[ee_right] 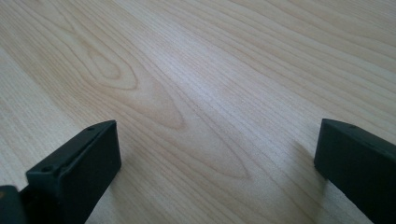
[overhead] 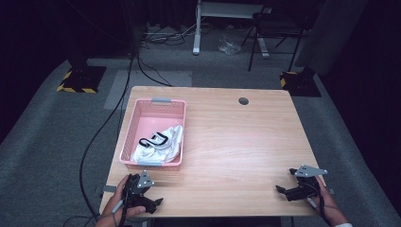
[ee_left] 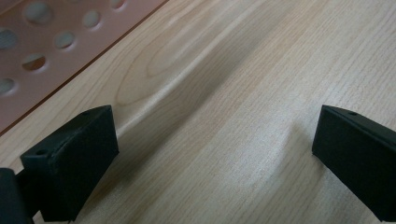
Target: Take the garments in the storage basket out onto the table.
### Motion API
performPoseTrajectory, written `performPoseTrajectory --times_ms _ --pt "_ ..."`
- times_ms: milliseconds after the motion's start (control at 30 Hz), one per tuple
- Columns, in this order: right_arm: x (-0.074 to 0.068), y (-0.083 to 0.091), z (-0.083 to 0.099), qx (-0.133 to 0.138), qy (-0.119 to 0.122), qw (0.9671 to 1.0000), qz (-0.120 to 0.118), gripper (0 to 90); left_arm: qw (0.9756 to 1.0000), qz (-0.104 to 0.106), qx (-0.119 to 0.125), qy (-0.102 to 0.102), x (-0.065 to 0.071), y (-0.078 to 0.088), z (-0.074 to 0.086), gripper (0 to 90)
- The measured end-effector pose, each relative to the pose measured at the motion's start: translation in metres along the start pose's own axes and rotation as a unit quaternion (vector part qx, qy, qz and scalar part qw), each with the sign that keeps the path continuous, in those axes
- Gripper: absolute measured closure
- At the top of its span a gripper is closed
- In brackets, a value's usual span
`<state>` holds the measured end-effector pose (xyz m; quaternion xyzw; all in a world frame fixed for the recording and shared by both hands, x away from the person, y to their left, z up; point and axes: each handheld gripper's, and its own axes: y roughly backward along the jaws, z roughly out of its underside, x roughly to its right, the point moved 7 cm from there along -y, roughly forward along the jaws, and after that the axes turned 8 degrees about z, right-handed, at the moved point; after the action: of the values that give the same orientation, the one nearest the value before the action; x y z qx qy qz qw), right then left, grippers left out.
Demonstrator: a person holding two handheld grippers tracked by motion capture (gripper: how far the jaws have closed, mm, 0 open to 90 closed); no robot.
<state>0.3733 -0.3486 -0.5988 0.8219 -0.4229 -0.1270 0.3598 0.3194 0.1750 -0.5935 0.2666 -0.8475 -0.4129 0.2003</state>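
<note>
Clothes (overhead: 161, 142) sit in the pink basket (overhead: 142, 109), left of middle; both tongs (overhead: 153, 202) (overhead: 283, 190) wait apart on the tabletop (overhead: 236, 142), holding nothing.

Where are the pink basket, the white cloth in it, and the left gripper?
pink basket (overhead: 126, 135): high view, on its left wall.
white cloth (overhead: 171, 144): high view, on the white fabric at its right side.
left gripper (overhead: 152, 204): high view, between the tips of its open jaws.
</note>
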Motion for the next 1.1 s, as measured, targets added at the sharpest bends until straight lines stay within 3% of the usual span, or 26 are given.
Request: performPoseTrajectory --times_ms 200,533,667,800,1100 --pt "0.0 0.0 0.0 0.0 0.0 1.0 0.0 0.6 0.9999 -0.007 0.003 0.009 0.0 0.0 0.0 0.0" --pt "0.0 0.0 0.0 0.0 -0.001 1.0 0.001 0.6 0.9996 -0.014 -0.021 0.012 0.003 0.0 -0.002 0.4" --pt "0.0 0.0 0.0 0.0 -0.001 1.0 0.001 0.6 0.999 -0.023 -0.03 0.025 0.003 0.002 -0.003 1.7" --pt "0.0 0.0 0.0 0.0 -0.001 1.0 0.001 0.6 0.9991 -0.023 -0.025 0.027 0.006 0.007 -0.006 3.7" --pt "0.0 0.0 0.0 0.0 -0.002 1.0 0.001 0.6 0.9992 -0.037 -0.014 0.01 0.01 0.016 -0.017 3.6"
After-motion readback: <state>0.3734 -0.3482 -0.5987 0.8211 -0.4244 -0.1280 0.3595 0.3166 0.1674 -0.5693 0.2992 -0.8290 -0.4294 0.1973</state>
